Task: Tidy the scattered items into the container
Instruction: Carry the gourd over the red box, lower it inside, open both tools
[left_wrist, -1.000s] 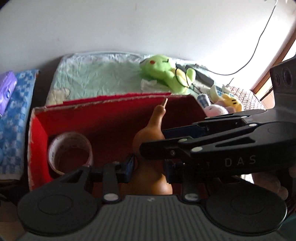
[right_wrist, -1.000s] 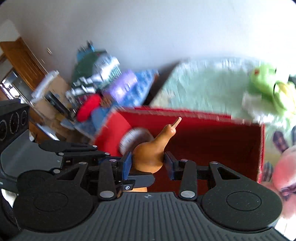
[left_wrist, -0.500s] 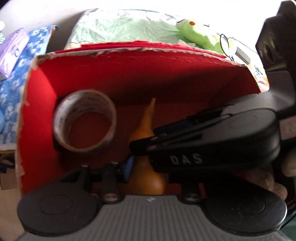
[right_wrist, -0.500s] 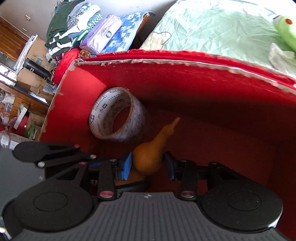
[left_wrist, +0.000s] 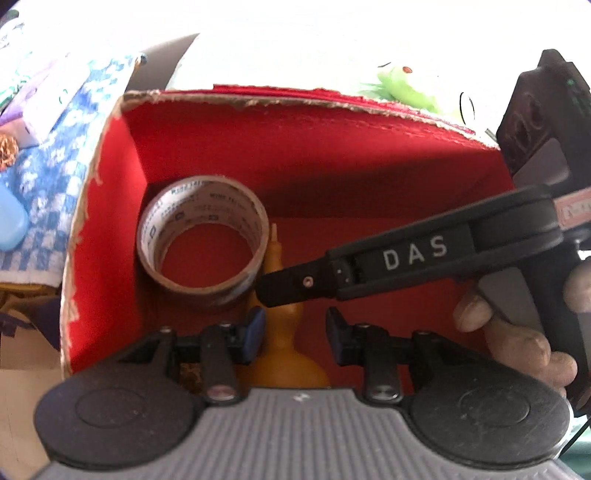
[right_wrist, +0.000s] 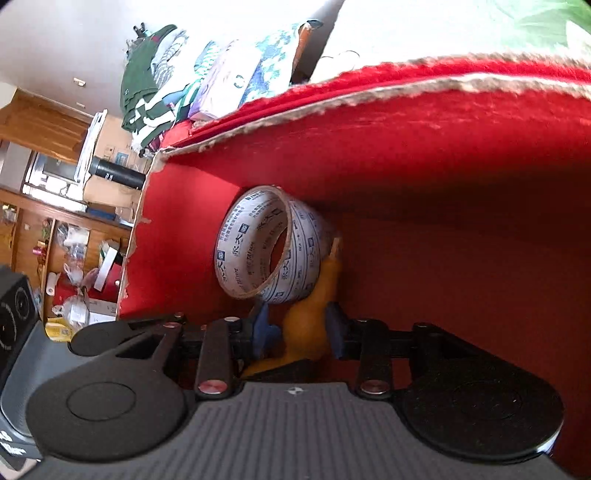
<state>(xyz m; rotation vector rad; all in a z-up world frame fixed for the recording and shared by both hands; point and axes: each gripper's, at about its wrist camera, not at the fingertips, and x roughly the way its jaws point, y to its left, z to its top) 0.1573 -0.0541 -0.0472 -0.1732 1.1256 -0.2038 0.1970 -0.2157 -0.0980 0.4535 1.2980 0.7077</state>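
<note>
A red cardboard box (left_wrist: 295, 155) is the container; it also shows in the right wrist view (right_wrist: 424, 155). A roll of printed tape (left_wrist: 203, 238) stands on edge at its left inner corner, and it shows in the right wrist view (right_wrist: 269, 243) too. A brown gourd (left_wrist: 284, 354) is low inside the box, its stem tip beside the roll. My left gripper (left_wrist: 293, 332) is open, with the gourd between its pads but a gap on the right. My right gripper (right_wrist: 297, 325) is shut on the gourd (right_wrist: 310, 325) and crosses the left view as a black arm (left_wrist: 424, 254).
A green plush toy (left_wrist: 402, 83) lies on the bed behind the box. Blue checked cloth (left_wrist: 48, 192) and a blue bottle (left_wrist: 9, 221) lie left of the box. Folded clothes (right_wrist: 155, 74) and cluttered wooden shelves (right_wrist: 55, 229) are further left.
Both grippers have carried the gourd down into the box, beside the tape roll. The left gripper's jaws have opened off the gourd; the right still holds it.
</note>
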